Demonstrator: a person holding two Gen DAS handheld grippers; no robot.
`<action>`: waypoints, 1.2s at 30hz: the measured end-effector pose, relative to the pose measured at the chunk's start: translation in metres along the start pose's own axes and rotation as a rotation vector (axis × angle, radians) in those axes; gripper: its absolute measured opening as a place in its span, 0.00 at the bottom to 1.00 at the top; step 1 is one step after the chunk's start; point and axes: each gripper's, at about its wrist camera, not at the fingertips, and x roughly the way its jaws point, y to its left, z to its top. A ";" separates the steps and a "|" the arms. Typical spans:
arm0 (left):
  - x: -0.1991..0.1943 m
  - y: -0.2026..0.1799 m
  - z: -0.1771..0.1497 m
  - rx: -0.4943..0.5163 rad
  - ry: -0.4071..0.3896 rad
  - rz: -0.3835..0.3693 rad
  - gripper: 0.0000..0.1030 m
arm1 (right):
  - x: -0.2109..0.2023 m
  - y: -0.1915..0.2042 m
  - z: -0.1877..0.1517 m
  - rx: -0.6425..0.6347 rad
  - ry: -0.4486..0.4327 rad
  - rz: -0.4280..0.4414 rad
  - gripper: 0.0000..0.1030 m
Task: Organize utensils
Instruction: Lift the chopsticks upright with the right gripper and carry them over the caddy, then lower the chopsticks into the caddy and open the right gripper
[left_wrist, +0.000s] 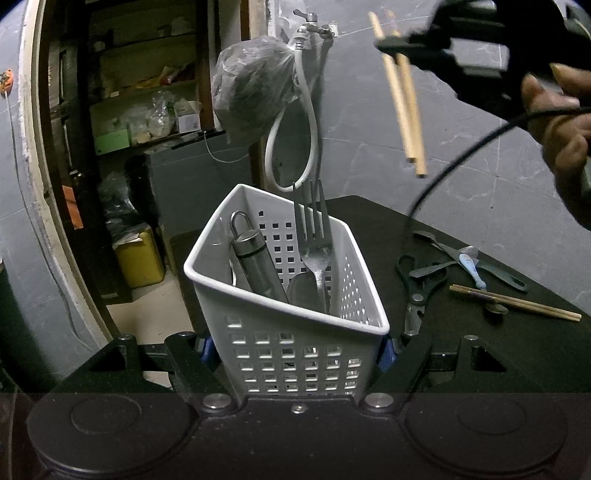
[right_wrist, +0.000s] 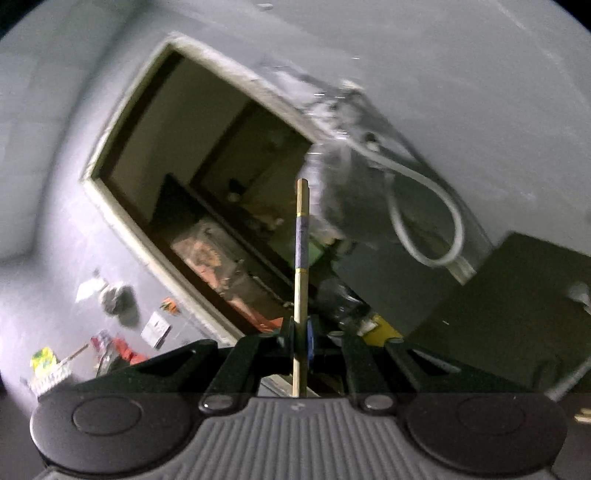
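My left gripper (left_wrist: 295, 350) is shut on a white perforated utensil basket (left_wrist: 295, 332) on the black table (left_wrist: 369, 221). The basket holds a fork (left_wrist: 314, 236), tines up, a steel cylindrical tool (left_wrist: 255, 258) and a dark spoon (left_wrist: 304, 291). My right gripper (left_wrist: 397, 48) is shut on a pair of wooden chopsticks (left_wrist: 404, 103) and holds them in the air, up and to the right of the basket, tips down. In the right wrist view the chopsticks (right_wrist: 301, 295) stand upright between the closed fingers of that gripper (right_wrist: 301, 341).
On the table right of the basket lie black scissors (left_wrist: 421, 288), a second pair of chopsticks (left_wrist: 517, 302), spoons (left_wrist: 443, 247) and a blue-handled utensil (left_wrist: 471, 266). A tap with a white hose (left_wrist: 310, 110) and a hanging plastic bag (left_wrist: 251, 88) are behind the basket.
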 end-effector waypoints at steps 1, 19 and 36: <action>0.000 0.000 0.000 0.001 0.000 -0.001 0.75 | 0.002 0.006 -0.003 -0.019 0.000 0.009 0.07; 0.000 0.003 -0.006 0.074 -0.018 -0.029 0.76 | 0.032 0.056 -0.102 -0.371 0.023 0.007 0.07; -0.001 0.009 -0.007 0.091 -0.026 -0.047 0.76 | 0.016 0.060 -0.120 -0.549 0.124 0.080 0.07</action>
